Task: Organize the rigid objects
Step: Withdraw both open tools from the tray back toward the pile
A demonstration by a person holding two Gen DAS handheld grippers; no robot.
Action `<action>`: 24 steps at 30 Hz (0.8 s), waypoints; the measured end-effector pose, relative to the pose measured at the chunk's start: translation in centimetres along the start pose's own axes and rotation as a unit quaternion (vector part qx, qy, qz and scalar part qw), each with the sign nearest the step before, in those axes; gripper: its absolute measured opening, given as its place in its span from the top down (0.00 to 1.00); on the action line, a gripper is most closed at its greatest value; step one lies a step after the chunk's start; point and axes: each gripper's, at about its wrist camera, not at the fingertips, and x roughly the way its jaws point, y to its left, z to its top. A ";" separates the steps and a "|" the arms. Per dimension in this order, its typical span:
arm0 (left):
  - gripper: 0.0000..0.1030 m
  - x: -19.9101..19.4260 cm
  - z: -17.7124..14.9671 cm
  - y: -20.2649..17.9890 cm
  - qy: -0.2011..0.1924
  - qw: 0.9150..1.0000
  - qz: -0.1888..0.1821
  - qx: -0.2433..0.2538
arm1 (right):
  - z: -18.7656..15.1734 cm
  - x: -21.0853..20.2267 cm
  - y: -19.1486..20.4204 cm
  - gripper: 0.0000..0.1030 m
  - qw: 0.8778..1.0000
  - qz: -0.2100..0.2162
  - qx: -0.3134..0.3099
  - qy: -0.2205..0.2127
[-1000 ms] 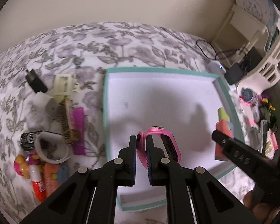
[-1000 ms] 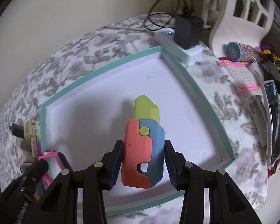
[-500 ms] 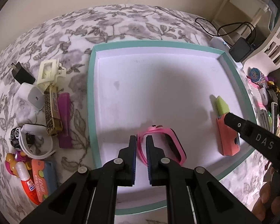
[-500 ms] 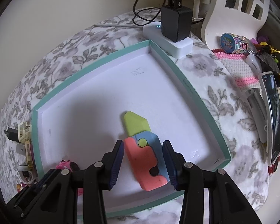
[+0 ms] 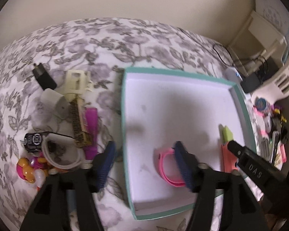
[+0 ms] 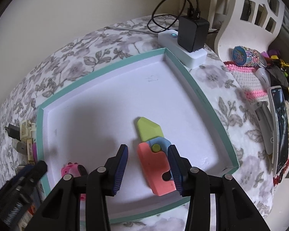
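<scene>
A teal-rimmed white tray (image 5: 123, 115) lies on the flowered cloth. A pink watch band (image 5: 166, 165) rests on its floor near the front left corner. My left gripper (image 5: 144, 154) hangs over the tray's left rim with its jaws opening, and nothing is pressed between them. The band lies loose by the right finger. A coral, blue and green toy (image 6: 154, 173) lies flat in the tray (image 6: 106, 66). My right gripper (image 6: 147, 154) stands open above it. Its right finger overlaps the toy's edge, and the left finger is apart from it. One right-gripper finger (image 5: 248, 165) shows in the left wrist view.
Left of the tray lie a black plug (image 5: 44, 77), a cream clip (image 5: 75, 80), a white charger (image 5: 54, 100), a gold clip (image 5: 77, 127), a magenta bar (image 5: 91, 127) and a white band (image 5: 57, 154). A power strip (image 6: 192, 57), a phone (image 6: 279, 127) and a grey clip (image 6: 264, 123) lie to the right.
The left gripper has opened, let go of the pink band in the tray, and shifted left. The toy went from the right gripper's grip to lying on the tray floor.
</scene>
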 end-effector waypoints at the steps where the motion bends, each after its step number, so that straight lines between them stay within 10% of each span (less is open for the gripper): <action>1: 0.25 -0.2 0.2 0.7 -0.004 1.000 0.000 -0.012 | 0.0 0.0 0.2 0.54 1.000 -0.001 -0.004 -0.002; 17: 0.09 -1.1 0.6 9.4 -0.016 0.990 0.032 -0.134 | -1.4 0.6 3.5 0.11 0.998 0.011 -0.066 -0.001; 24: 0.09 -2.3 0.6 12.4 -0.025 0.984 0.036 -0.175 | -1.6 0.4 4.0 0.09 0.998 0.016 -0.063 -0.001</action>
